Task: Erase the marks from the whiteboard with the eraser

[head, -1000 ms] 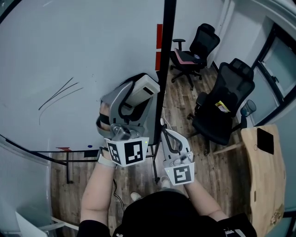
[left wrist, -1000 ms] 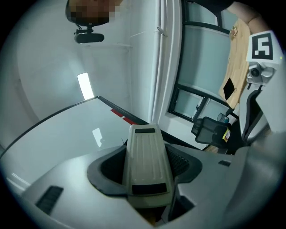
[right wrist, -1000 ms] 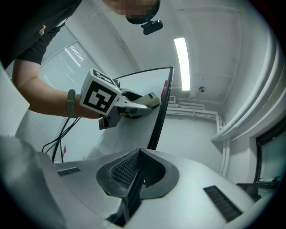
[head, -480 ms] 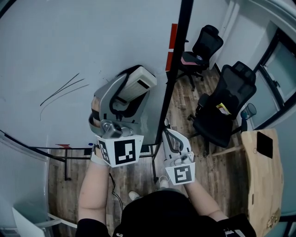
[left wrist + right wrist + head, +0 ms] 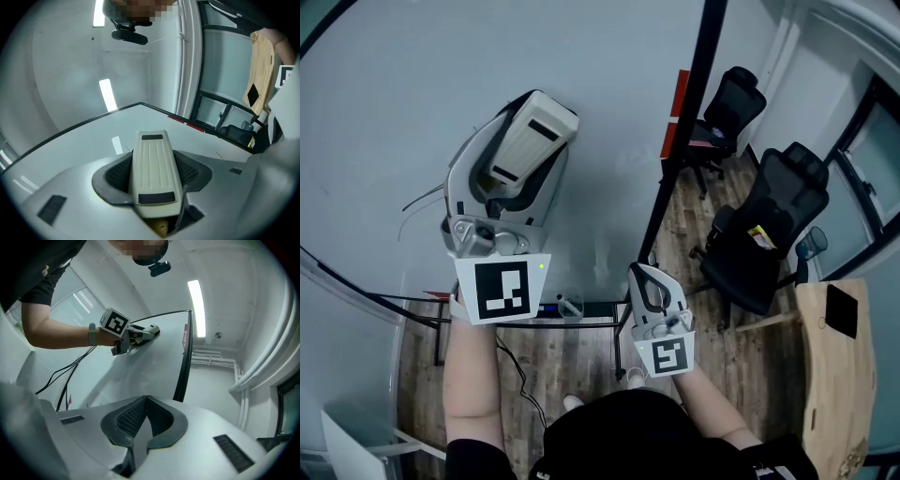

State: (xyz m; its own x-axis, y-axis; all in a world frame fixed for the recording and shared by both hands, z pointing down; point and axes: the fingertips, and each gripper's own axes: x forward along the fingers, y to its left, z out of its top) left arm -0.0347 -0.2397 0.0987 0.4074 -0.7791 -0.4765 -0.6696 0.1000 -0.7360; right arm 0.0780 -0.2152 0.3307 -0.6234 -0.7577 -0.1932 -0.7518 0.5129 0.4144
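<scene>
Head view looks steeply down; both gripper views face whiteboard (image 5: 375, 103)

Grey-shelled left tool (image 5: 518, 148) and right tool (image 5: 650, 277); black ribbed pads (image 5: 129, 420); white cubes (image 5: 502, 289), black square markers; black shirt (image 5: 656, 431).

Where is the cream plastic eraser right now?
Head view, upper left: the cream plastic eraser is clamped in the left gripper, in front of the whiteboard, right of the black marks.
</scene>
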